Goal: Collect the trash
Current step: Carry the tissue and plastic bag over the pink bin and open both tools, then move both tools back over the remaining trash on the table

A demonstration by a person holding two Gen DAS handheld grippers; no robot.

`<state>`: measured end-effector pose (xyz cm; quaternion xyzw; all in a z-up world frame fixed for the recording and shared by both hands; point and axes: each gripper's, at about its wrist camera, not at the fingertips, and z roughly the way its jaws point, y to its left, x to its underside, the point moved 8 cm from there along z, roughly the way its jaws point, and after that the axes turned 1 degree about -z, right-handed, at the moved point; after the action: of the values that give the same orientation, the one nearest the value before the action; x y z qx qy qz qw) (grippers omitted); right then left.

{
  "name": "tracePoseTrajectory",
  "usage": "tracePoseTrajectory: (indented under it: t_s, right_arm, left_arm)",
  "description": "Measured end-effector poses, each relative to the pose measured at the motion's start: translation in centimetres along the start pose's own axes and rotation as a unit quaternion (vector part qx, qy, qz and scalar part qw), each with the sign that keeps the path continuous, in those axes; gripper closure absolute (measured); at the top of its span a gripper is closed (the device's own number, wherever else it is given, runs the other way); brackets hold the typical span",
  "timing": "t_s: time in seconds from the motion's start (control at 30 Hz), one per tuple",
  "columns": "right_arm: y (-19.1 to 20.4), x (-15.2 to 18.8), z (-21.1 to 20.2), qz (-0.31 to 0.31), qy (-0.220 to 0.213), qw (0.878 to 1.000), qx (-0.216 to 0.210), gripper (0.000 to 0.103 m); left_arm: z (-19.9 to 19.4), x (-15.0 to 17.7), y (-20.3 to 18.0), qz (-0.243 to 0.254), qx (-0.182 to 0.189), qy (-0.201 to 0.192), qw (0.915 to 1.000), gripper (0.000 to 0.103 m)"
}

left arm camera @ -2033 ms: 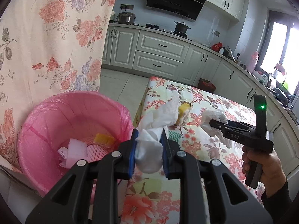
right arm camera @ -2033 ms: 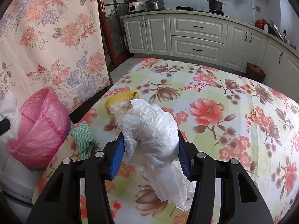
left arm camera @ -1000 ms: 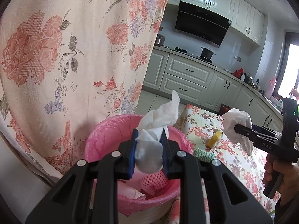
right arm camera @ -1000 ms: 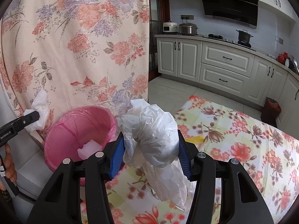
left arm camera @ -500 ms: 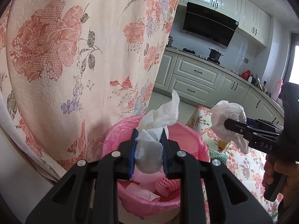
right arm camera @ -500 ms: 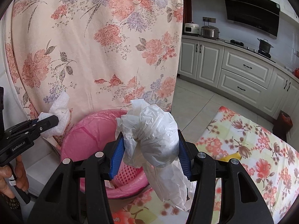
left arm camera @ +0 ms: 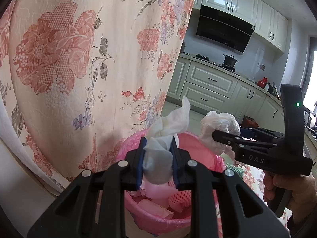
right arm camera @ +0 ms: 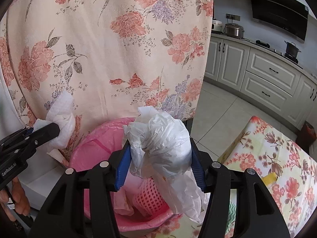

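Observation:
My left gripper [left arm camera: 158, 163] is shut on a crumpled white paper towel [left arm camera: 168, 127] and holds it above the near rim of the pink-lined trash bin [left arm camera: 200, 144]. My right gripper [right arm camera: 159, 167] is shut on a crumpled white plastic bag [right arm camera: 158, 138] over the same bin [right arm camera: 95, 138]. The right gripper also shows in the left wrist view [left arm camera: 216, 134] at the bin's right rim, with the bag [left arm camera: 218, 127]. The left gripper [right arm camera: 55, 130] with the towel [right arm camera: 61, 111] shows at the bin's left in the right wrist view. The bin holds pink foam netting [right arm camera: 150, 198] and other scraps.
A floral curtain [right arm camera: 118, 49] hangs right behind the bin. The floral-clothed table [right arm camera: 277, 158] lies to the right, with a yellow sponge [right arm camera: 269, 178] and a green striped cloth [left arm camera: 235, 168] on it. Kitchen cabinets [right arm camera: 267, 73] line the far wall.
Both grippers have moved from the table to the bin, each keeping its load. The right gripper has come closer, now over the bin's opening.

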<state>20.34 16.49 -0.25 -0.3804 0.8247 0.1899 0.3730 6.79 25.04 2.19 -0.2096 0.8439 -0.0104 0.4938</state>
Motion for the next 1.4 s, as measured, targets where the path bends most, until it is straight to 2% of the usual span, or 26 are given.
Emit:
tracePoseTrajectory:
  t_s: [0.2,0.33,0.73,0.8,0.83,0.87,0.9,1.4]
  right_arm:
    - [0.6,-0.6,0.8,-0.008,0.000,1.000,-0.002,0.046]
    - [0.1,-0.8,0.8,-0.006,-0.004,1.000,0.004,0.037]
    - [-3.7,0.5,-0.7,0.023,-0.008,0.999,0.023,0.031]
    - [-4.3,0.8,-0.9,0.026,-0.007,0.999,0.027,0.030]
    - [-4.5,1.0,-1.0,0.027,-0.007,0.999,0.028,0.030]
    - [-4.7,1.1,-1.1,0.028,-0.007,0.999,0.029,0.030]
    - [-4.9,1.2,-1.2,0.029,-0.007,0.999,0.030,0.029]
    - [-9.3,3.3,-3.2,0.056,-0.009,0.997,0.057,0.027]
  left_arm:
    - [0.1,-0.1,0.0,0.000,0.000,0.001,1.0000,0.081]
    - [0.1,-0.1,0.0,0.001,0.000,0.001,1.0000,0.081]
    - [1.8,-0.6,-0.9,0.010,0.001,0.007,0.9999,0.080]
    - [2.0,-0.8,-0.9,0.007,-0.003,0.006,1.0000,0.076]
    - [2.1,-0.8,-0.8,0.004,-0.007,0.005,1.0000,0.059]
    - [2.2,-0.9,-0.6,-0.001,-0.010,0.005,0.9999,0.048]
    - [2.2,-0.9,-0.5,-0.006,-0.013,0.003,0.9999,0.043]
    - [2.4,-0.7,-2.6,0.008,0.000,0.011,0.9999,0.044]
